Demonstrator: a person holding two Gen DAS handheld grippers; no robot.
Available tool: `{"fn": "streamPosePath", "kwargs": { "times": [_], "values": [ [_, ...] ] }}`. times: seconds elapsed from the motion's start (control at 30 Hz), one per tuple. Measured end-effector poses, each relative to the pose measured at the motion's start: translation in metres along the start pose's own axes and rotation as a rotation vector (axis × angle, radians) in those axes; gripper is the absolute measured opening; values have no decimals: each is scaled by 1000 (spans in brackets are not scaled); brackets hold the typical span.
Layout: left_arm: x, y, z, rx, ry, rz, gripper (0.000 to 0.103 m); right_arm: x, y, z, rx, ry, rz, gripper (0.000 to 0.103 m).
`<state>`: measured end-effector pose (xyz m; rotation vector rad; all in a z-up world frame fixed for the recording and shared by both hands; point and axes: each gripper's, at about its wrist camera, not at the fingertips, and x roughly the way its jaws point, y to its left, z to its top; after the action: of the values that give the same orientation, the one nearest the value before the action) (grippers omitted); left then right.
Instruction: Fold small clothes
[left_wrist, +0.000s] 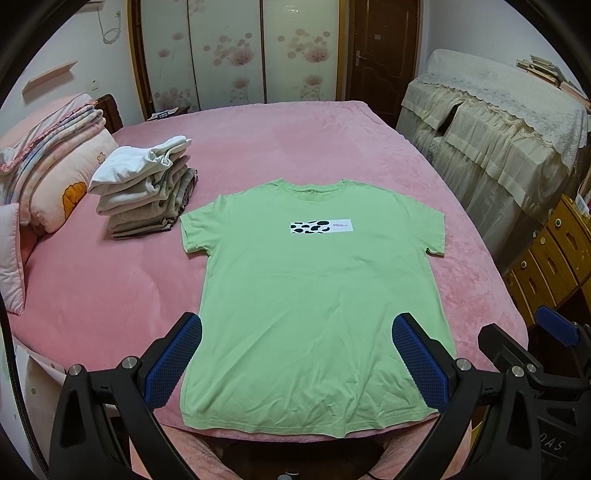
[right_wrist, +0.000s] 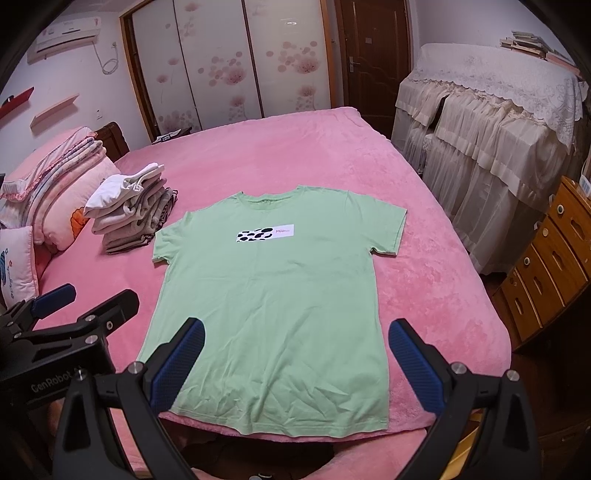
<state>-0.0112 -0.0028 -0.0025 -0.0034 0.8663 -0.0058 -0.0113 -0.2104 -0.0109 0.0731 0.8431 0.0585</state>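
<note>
Item: green T-shirt (left_wrist: 314, 288), spread flat and face up on my pink bed cover (left_wrist: 129, 295), collar away from me, hem at the near edge. Beside its left sleeve: stack of folded clothes (left_wrist: 147, 192). My left gripper (left_wrist: 295, 347) hovers over the hem, jaws wide, empty. My right gripper (right_wrist: 295, 350): likewise wide, holding nothing.

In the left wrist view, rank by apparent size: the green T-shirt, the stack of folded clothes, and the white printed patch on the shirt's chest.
Largest to smallest as they appear:
1. green T-shirt, spread flat on the pink bedspread
2. stack of folded clothes, farther from the camera, so it may be shown smaller than it is
3. white printed patch
</note>
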Motion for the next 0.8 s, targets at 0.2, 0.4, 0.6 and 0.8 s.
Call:
{"fn": "streamPosePath", "kwargs": {
  "times": [0.2, 0.4, 0.6, 0.8],
  "values": [
    [-1, 1, 0, -5, 0, 0, 102, 0, 3, 1, -7, -3, -7, 100],
    [-1, 2, 1, -4, 0, -1, 102, 0, 3, 1, -5, -2, -9, 100],
    [-2, 2, 2, 0, -6, -2, 102, -1, 2, 2, -2, -5, -3, 100],
    [1, 0, 1, 2, 3, -8, 102, -2, 1, 3, -2, -3, -2, 100]
  ]
}}
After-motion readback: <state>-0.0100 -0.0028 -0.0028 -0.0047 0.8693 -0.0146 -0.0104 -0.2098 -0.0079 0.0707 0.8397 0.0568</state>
